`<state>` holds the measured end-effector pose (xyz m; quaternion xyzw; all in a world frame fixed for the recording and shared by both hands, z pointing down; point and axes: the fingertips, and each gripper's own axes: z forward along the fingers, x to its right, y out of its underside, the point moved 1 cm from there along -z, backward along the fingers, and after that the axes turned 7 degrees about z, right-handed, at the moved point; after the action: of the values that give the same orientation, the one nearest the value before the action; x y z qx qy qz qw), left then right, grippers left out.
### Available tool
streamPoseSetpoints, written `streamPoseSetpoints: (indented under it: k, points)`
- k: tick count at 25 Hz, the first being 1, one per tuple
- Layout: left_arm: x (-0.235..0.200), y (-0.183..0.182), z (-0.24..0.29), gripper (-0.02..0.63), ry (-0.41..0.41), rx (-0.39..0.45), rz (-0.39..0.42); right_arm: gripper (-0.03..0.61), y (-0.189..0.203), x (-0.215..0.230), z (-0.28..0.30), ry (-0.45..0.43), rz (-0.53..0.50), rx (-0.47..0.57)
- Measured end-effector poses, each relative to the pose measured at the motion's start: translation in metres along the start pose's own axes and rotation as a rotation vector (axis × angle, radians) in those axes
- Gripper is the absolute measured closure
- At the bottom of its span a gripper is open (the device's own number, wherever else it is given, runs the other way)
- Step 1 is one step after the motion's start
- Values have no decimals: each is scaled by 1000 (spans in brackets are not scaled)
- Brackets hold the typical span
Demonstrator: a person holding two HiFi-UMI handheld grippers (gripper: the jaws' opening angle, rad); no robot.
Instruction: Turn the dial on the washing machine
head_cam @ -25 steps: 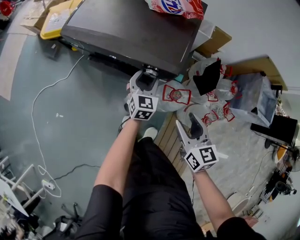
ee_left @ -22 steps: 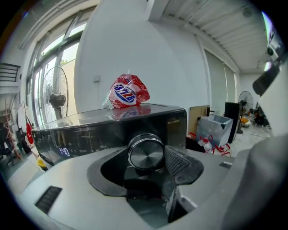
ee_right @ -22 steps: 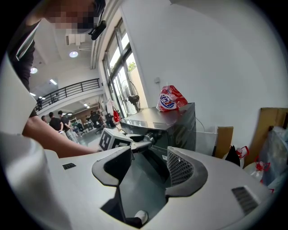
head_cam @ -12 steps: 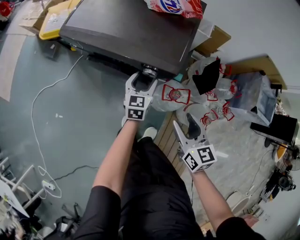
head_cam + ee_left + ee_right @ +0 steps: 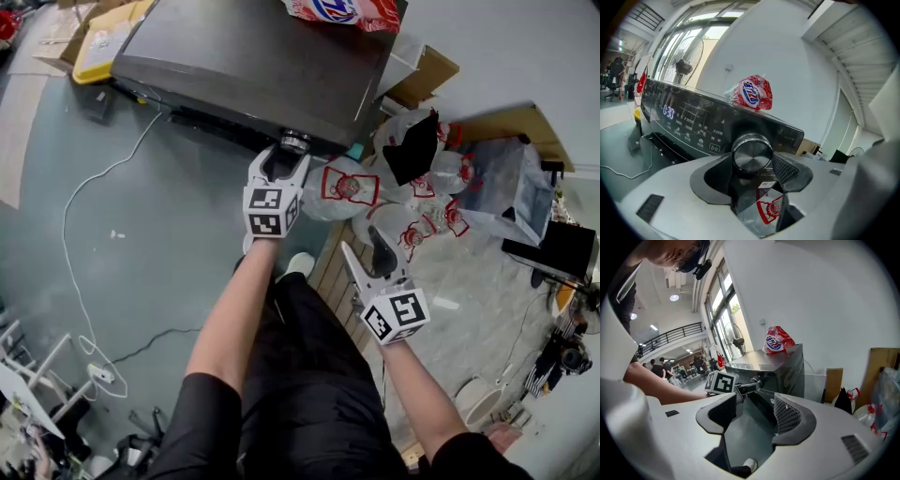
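Observation:
The washing machine (image 5: pixel 262 66) is a dark box with a lit control panel (image 5: pixel 689 119). Its round silver dial (image 5: pixel 294 141) sits at the panel's right end. My left gripper (image 5: pixel 281 161) is up against it. In the left gripper view the dial (image 5: pixel 752 153) fills the gap between the jaws. They are closing, and the right pad (image 5: pixel 785 169) lies on the dial's rim. My right gripper (image 5: pixel 366 251) hangs lower and to the right, away from the machine, open with nothing in it (image 5: pixel 757 411).
A red detergent bag (image 5: pixel 347 9) lies on top of the machine. Plastic bags with red print (image 5: pixel 352 187) are heaped to its right, beside a cardboard box (image 5: pixel 427 80). A white cable (image 5: pixel 70 225) runs over the floor at left. A wooden pallet (image 5: pixel 328 272) is underfoot.
My left gripper has rolled around the dial, so its marker cube shows a different face. It stays at the dial. The right gripper has drifted slightly down and left.

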<state>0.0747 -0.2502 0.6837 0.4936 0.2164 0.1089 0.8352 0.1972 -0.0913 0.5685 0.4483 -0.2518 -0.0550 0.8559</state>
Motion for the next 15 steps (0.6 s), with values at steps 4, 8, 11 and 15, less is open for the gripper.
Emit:
streamPoseSetpoints:
  k: [4,8,11,15]
  points:
    - [0,0,-1,353,-11,-17,21,354,0,2,1,5,7,5]
    - [2,1,0,356,-33,-42,107,354,-3,5,4,9,8,0]
    - [2,0,-1,356,-45,-55,178,354,-4,5,6,9,7,2]
    - [3,-1,-1,357,-66,-72,253,354,-3,5,9,5,9,9]
